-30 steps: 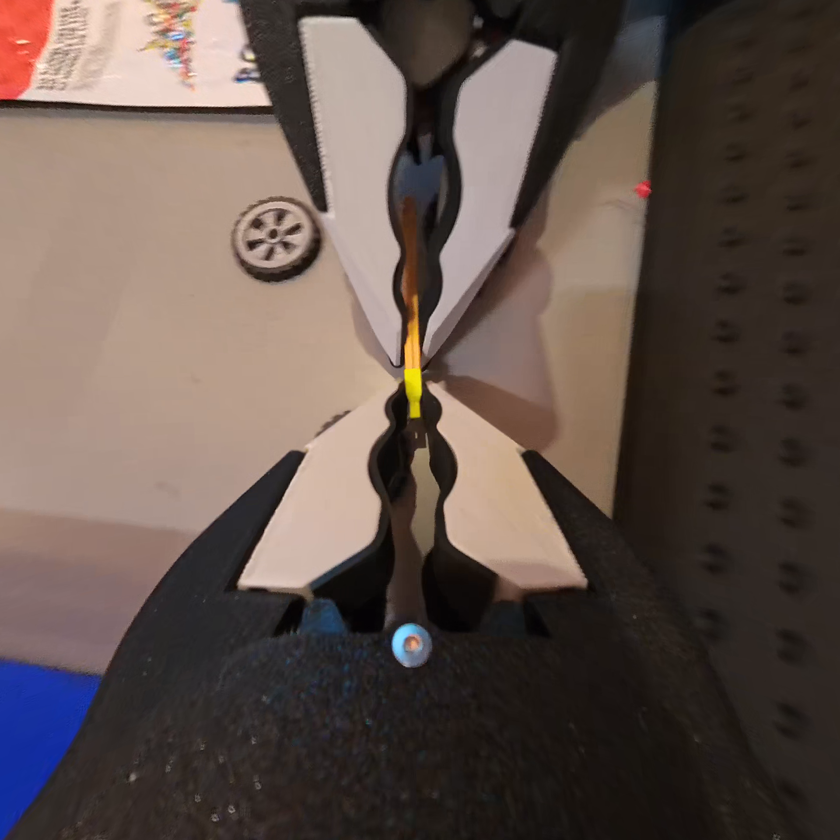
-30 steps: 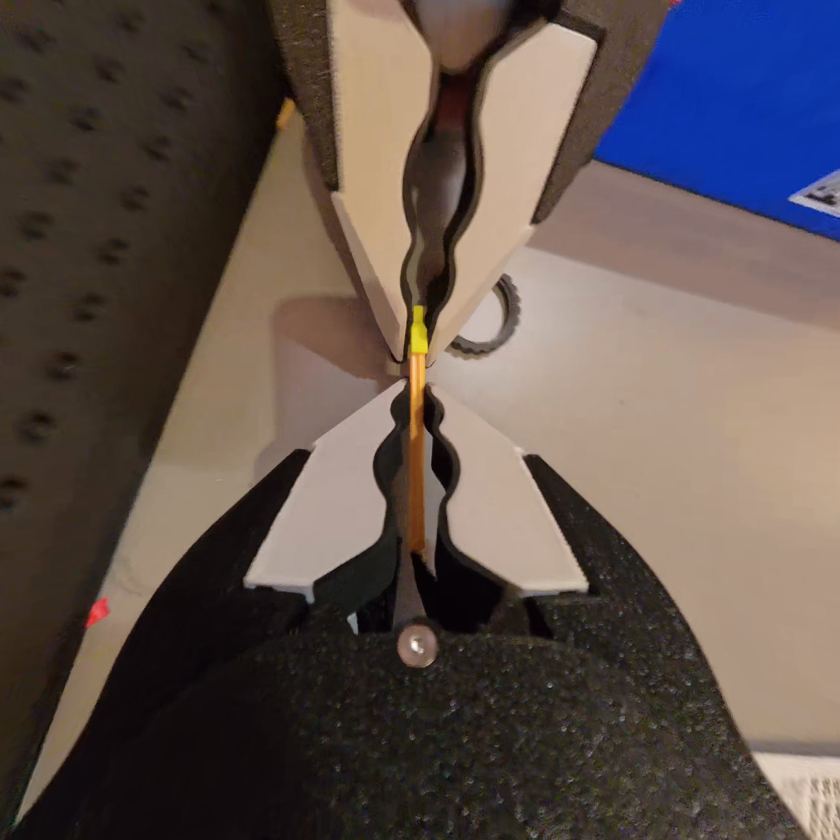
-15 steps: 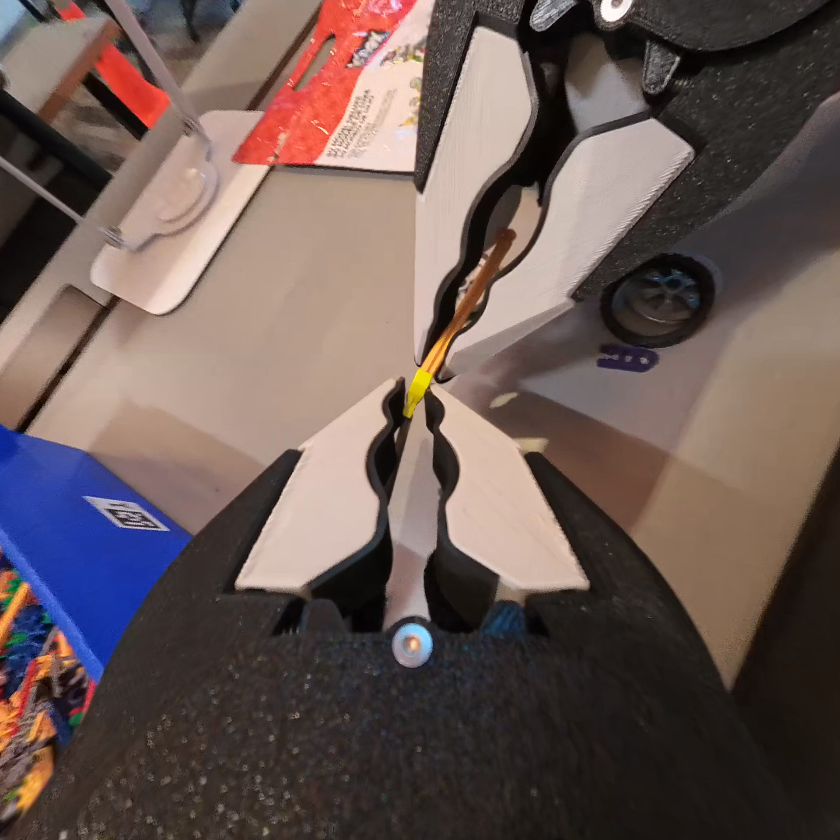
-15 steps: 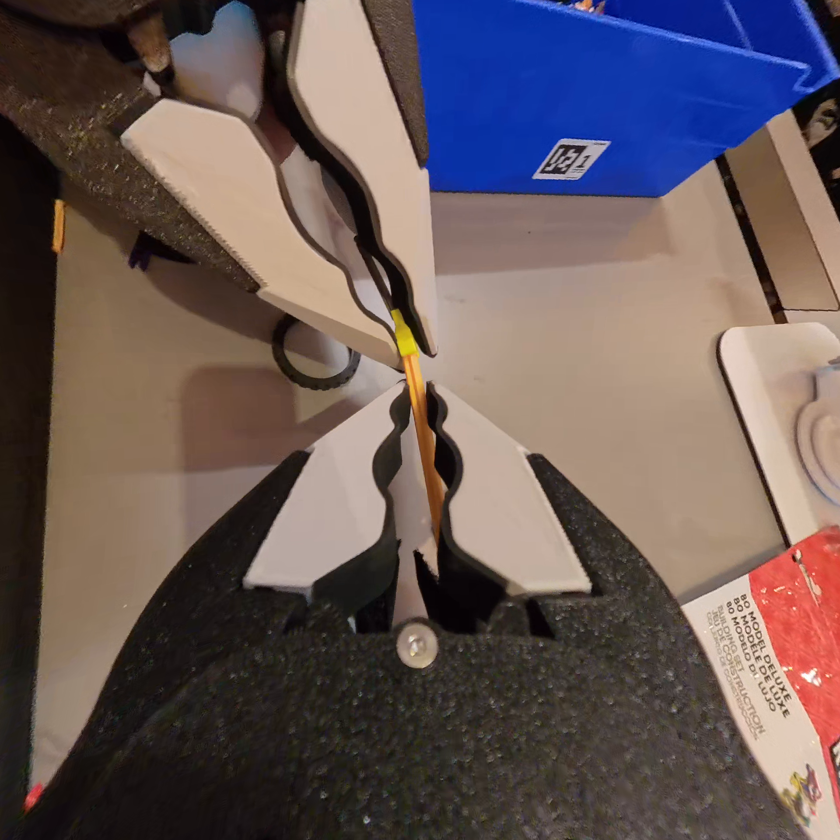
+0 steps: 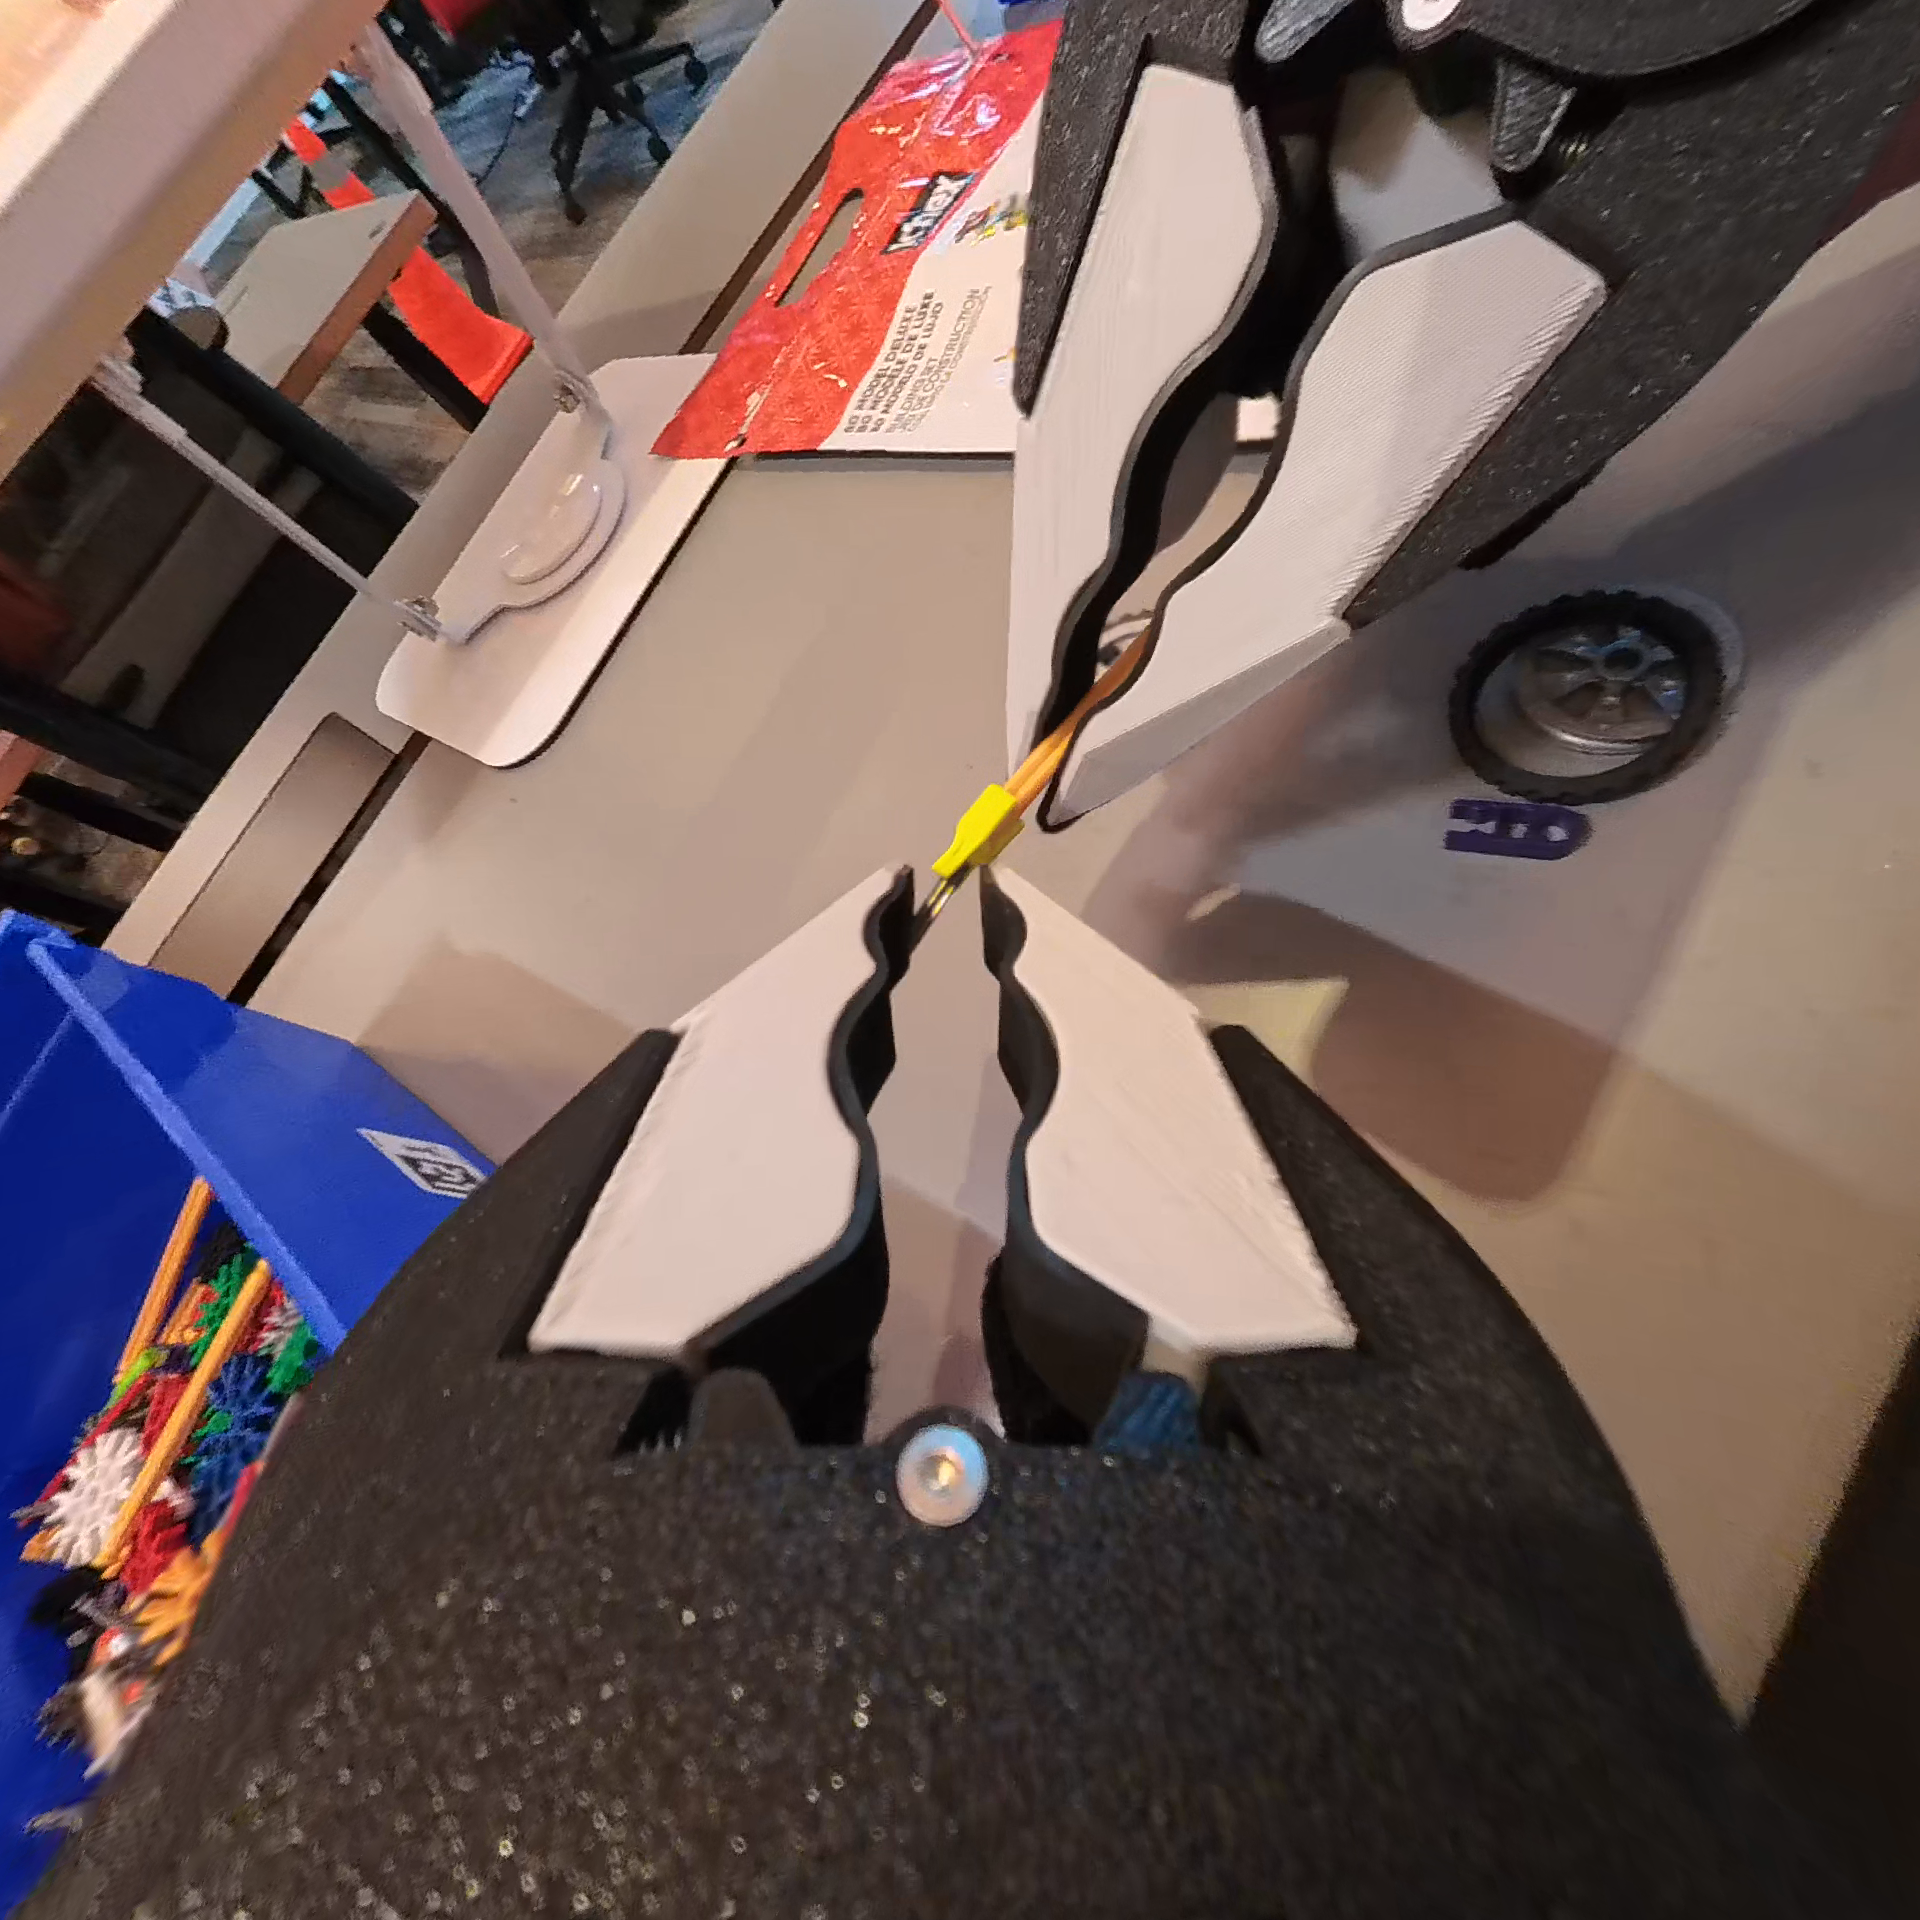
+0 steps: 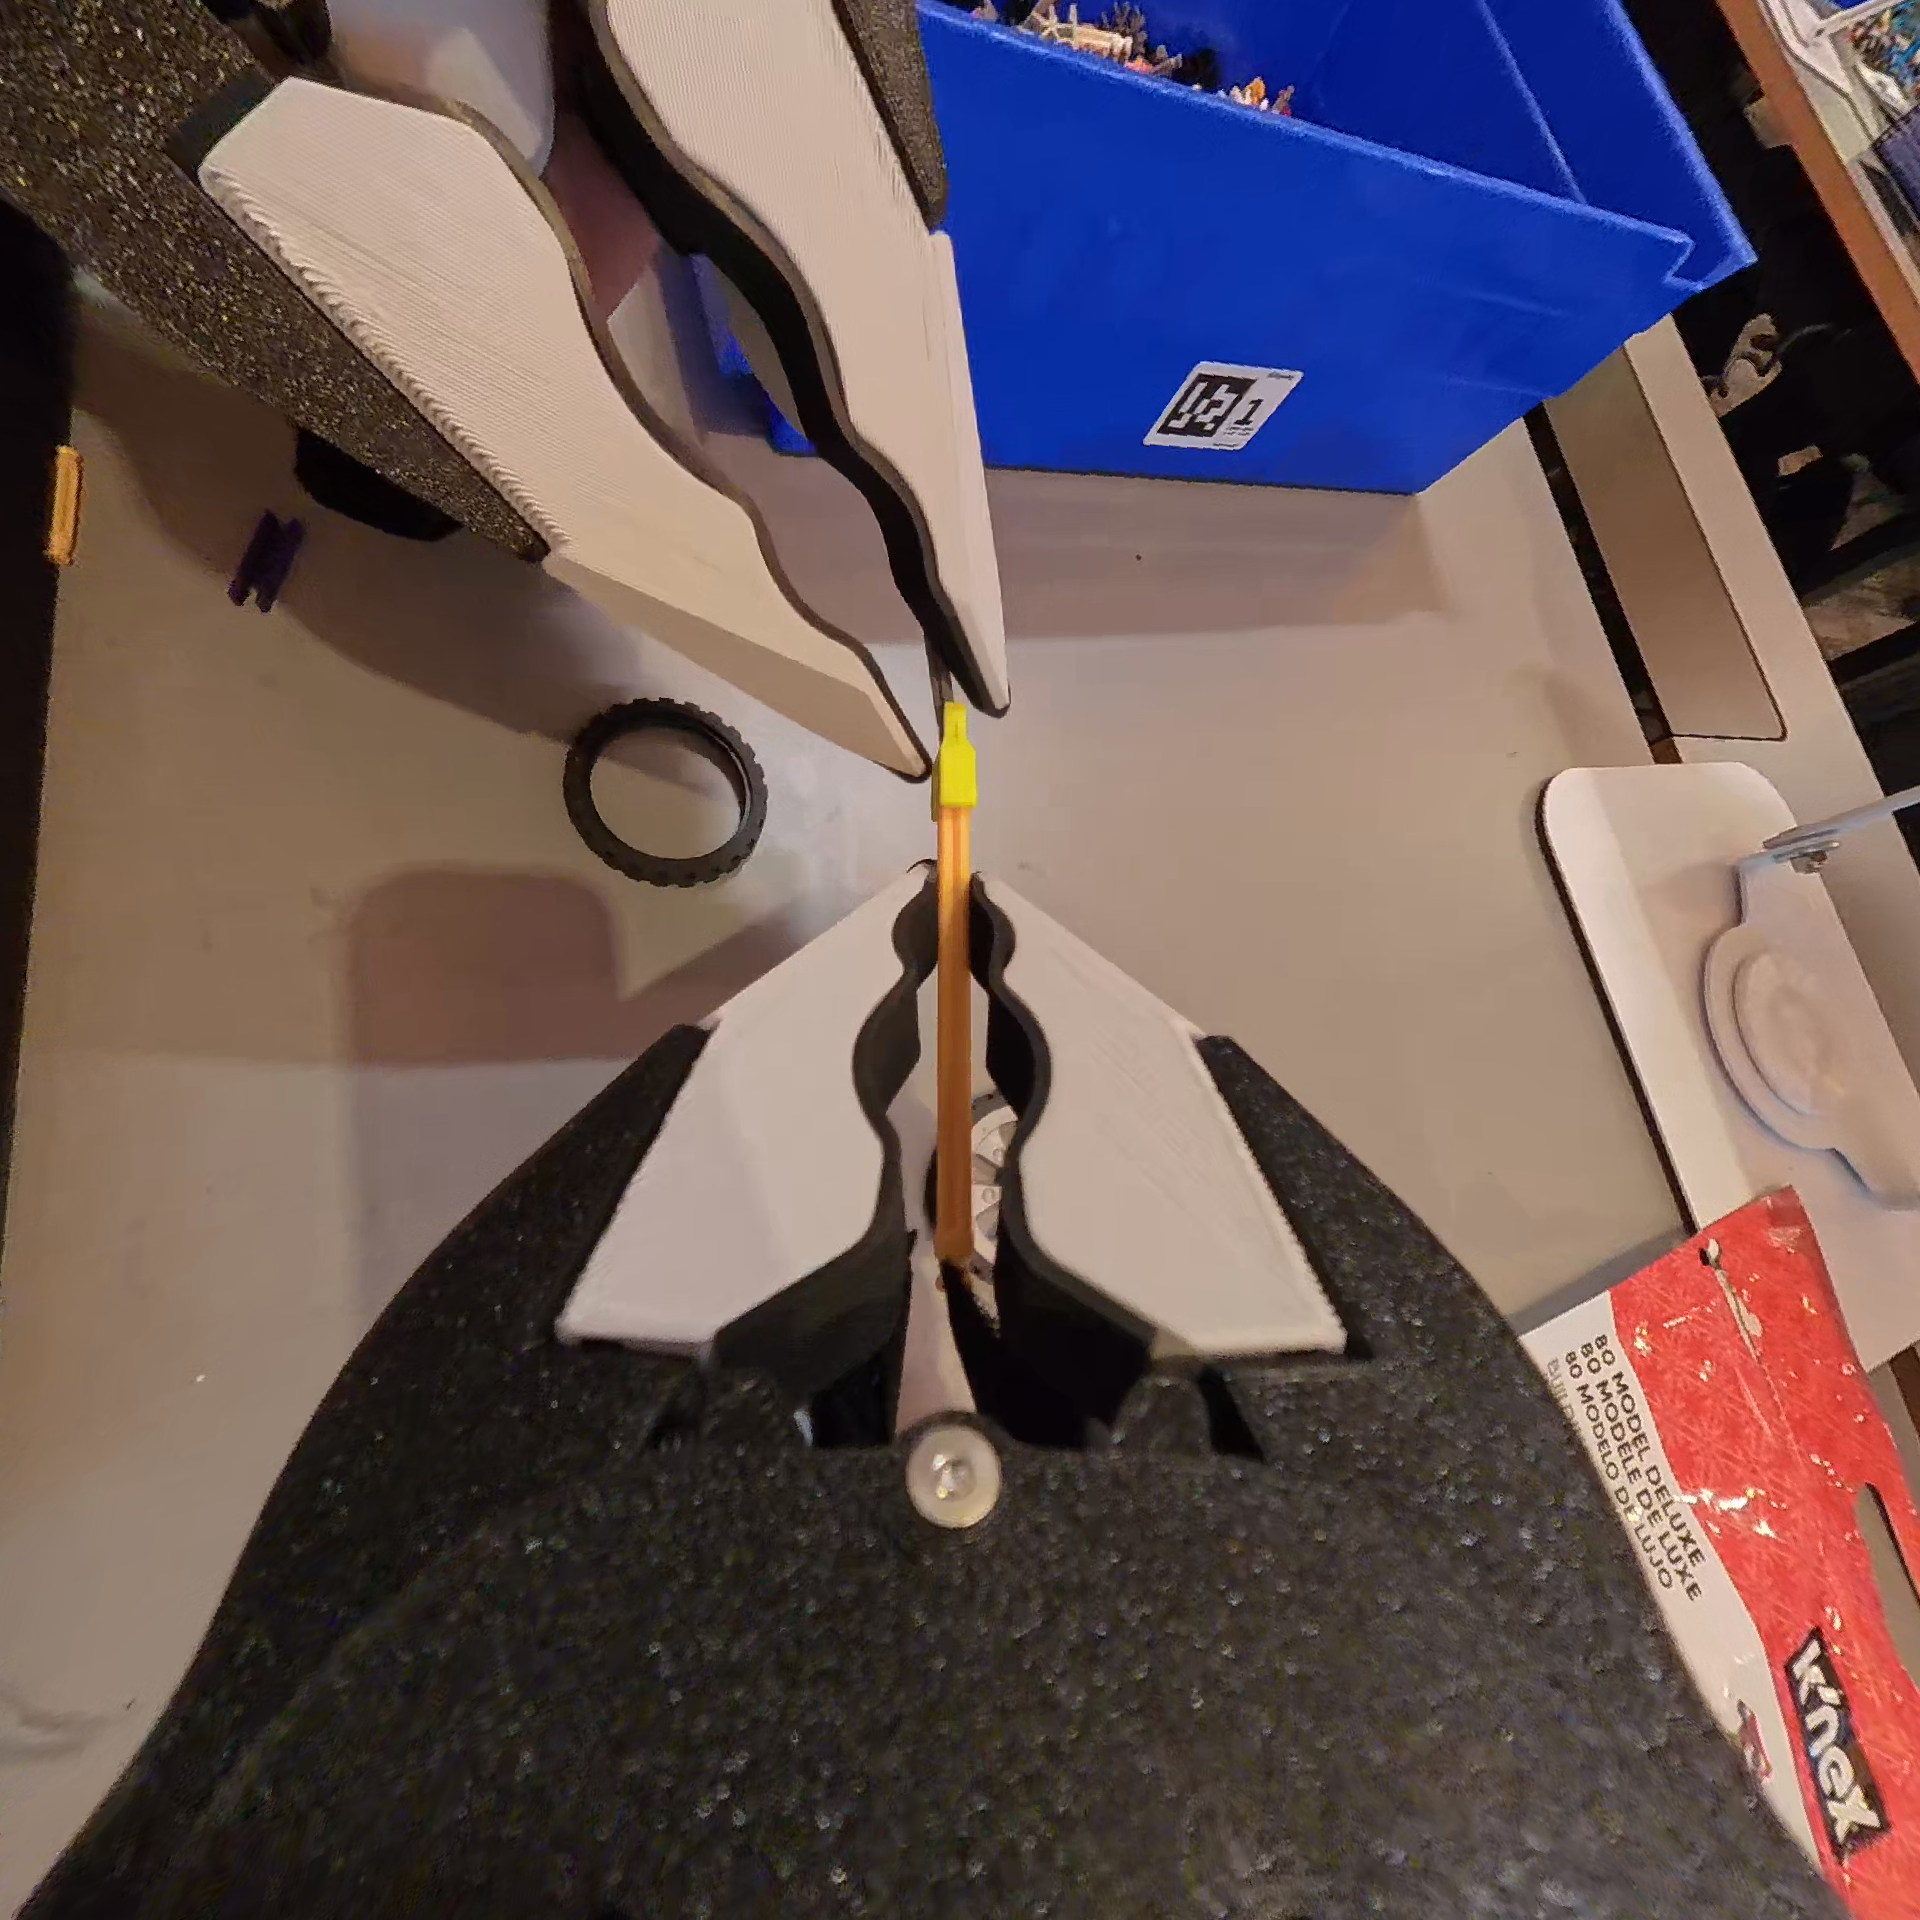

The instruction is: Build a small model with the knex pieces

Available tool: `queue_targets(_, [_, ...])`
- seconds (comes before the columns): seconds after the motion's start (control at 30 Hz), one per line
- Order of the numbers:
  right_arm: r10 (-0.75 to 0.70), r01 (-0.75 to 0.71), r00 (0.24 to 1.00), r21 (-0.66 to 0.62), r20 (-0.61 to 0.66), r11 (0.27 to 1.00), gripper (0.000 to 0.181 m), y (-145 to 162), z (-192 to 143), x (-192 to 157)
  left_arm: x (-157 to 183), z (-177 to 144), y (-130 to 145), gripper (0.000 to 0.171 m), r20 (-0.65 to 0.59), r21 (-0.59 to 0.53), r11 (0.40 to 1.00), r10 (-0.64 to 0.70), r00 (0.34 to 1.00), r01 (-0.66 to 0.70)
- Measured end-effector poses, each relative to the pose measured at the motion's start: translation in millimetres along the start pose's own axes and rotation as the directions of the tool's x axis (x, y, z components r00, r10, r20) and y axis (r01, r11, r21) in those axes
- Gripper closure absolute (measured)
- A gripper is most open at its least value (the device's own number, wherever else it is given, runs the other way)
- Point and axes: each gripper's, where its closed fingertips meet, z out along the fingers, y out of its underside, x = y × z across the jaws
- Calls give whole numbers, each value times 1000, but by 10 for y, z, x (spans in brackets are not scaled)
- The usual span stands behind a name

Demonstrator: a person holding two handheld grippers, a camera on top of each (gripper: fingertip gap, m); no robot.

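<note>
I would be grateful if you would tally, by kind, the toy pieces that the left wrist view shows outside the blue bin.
orange rod: 1
yellow connector: 1
purple connector: 1
wheel with black tyre: 1
Total: 4

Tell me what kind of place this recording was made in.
Probably an office or lab work table set up for toy building: a blue bin of colourful building pieces, a red toy package, a loose toy wheel on the table, office chairs behind.
</note>
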Motion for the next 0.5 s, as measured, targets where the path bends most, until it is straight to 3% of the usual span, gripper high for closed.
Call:
queue_targets(0.2, [24,-24,999,11,-22,1000,178,-7,7,46,-53,26,-1,162,23,-16,1000,-25,999,25])
queue_targets(0.5, [97,-95,989,18,-116,995,178,-18,22,217,-126,181,-48,170,89,-23,981,-188,978,191])
